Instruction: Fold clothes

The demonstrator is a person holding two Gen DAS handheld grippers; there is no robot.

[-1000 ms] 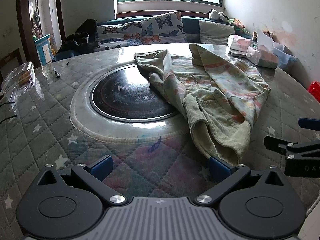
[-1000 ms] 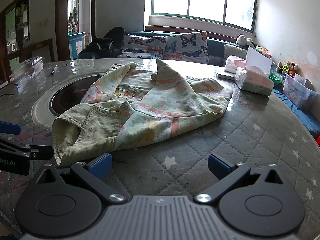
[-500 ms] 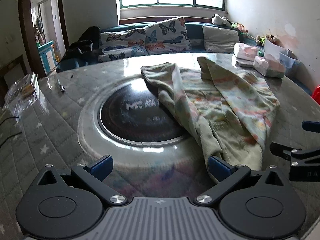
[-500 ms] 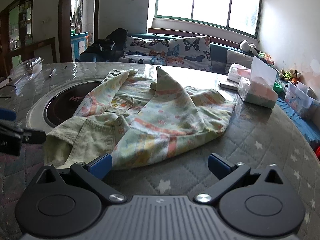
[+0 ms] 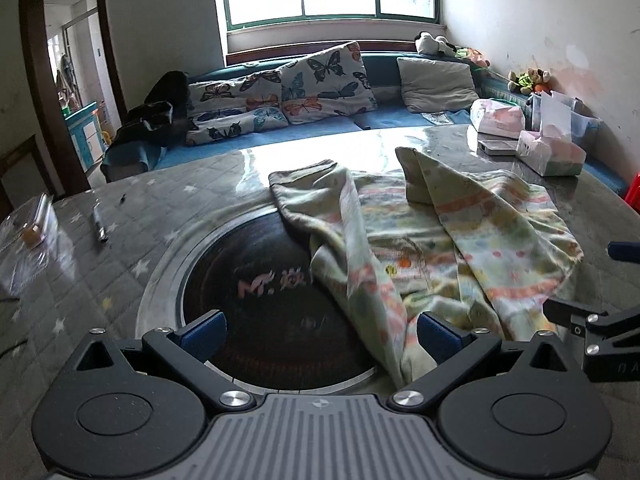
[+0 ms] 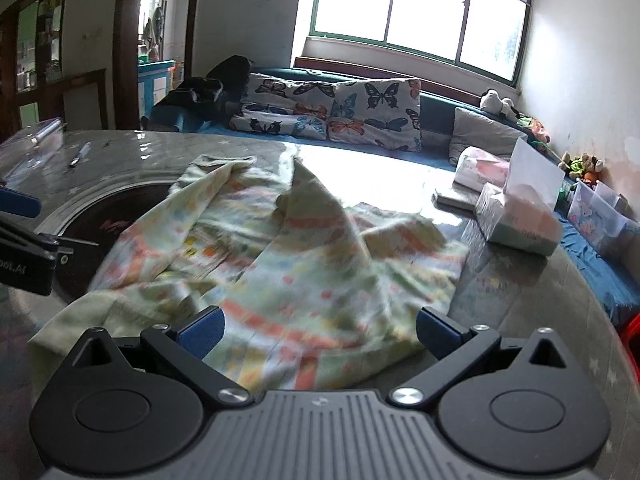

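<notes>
Looks like the reach-in step, nothing folded yet: left gripper (image 5: 320, 330) and right gripper (image 6: 318, 328) both spread wide and empty over the rumpled pastel garment (image 6: 280, 248) heaped on the round table (image 5: 120, 216), probably needs pinching the near hem next.

The garment (image 6: 280, 264) blurs near the right camera; its near hem is hidden behind the fingers (image 6: 200, 330).
</notes>
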